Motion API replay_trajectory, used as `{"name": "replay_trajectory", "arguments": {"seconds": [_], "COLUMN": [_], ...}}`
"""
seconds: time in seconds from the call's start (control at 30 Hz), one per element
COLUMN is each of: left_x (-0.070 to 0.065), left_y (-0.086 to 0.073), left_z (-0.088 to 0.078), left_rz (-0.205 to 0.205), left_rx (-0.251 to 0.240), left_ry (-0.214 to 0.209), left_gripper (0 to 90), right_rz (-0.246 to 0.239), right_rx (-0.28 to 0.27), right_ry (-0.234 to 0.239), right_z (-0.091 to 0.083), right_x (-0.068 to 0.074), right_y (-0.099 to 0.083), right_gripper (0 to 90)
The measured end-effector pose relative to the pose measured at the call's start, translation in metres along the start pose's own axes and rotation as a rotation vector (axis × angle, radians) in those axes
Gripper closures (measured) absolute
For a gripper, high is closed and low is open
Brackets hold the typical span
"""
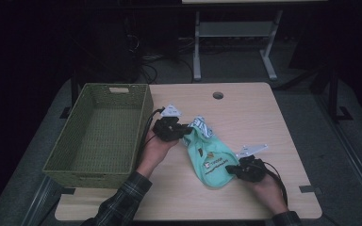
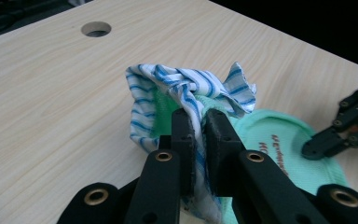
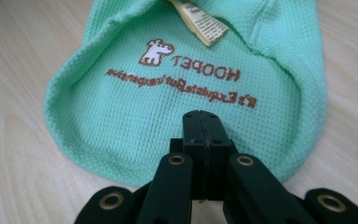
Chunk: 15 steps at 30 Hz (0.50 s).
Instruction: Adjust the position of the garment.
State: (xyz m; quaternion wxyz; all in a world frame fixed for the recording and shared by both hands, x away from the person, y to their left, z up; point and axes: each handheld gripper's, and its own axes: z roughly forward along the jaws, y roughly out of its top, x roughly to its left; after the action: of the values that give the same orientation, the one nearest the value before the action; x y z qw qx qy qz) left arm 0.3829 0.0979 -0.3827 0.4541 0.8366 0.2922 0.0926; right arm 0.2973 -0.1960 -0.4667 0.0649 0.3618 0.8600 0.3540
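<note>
Garment (image 1: 210,160) first: a small mint-green piece of clothing lies on the wooden table (image 1: 245,117) between the two grippers, well to the right of the basket (image 1: 56,157) and not in it. That basket, a rectangular olive-green woven one with a handle slot cut in its far wall, sits just left of the left gripper (image 1: 185,130); I can see its ribbed floor and nothing lying on it.

The left gripper (image 2: 199,126) is clenched on the garment's striped end: in the left gripper view the blue-and-white striped cuff (image 2: 186,88) bunches up in ruffles just beyond the jaw tips, a fold of it pinched between the two black pads, with green knit showing on either side. The right gripper (image 1: 234,170) sits at the opposite, rounded end. In the right gripper view its jaws (image 3: 203,135) are pressed flat together over the green hem (whether a layer of cloth is caught between them, I can't make out).

The green fabric has a waffle-like, dimpled knit and a smooth curved edge. Just ahead of the right gripper's tips is brown lettering, reading backwards, below a little dog figure, and farther on a cream label tag (image 3: 200,18) hangs at the top. The table is pale wood grain with a round cable hole (image 1: 218,95) beyond the left gripper.
</note>
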Motion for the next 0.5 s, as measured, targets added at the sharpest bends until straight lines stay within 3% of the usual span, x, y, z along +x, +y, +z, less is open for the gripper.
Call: {"name": "replay_trajectory", "arguments": {"seconds": [0.5], "left_x": [-0.012], "left_y": [0.003], "left_z": [0.001], "left_rz": [0.037], "left_rx": [-0.003], "left_ry": [-0.124], "left_gripper": [82.2], "right_rz": [0.002], "right_rx": [-0.007], "right_ry": [-0.027], "right_z": [0.009], "right_x": [-0.017], "right_y": [0.013], "right_gripper": [90.0]}}
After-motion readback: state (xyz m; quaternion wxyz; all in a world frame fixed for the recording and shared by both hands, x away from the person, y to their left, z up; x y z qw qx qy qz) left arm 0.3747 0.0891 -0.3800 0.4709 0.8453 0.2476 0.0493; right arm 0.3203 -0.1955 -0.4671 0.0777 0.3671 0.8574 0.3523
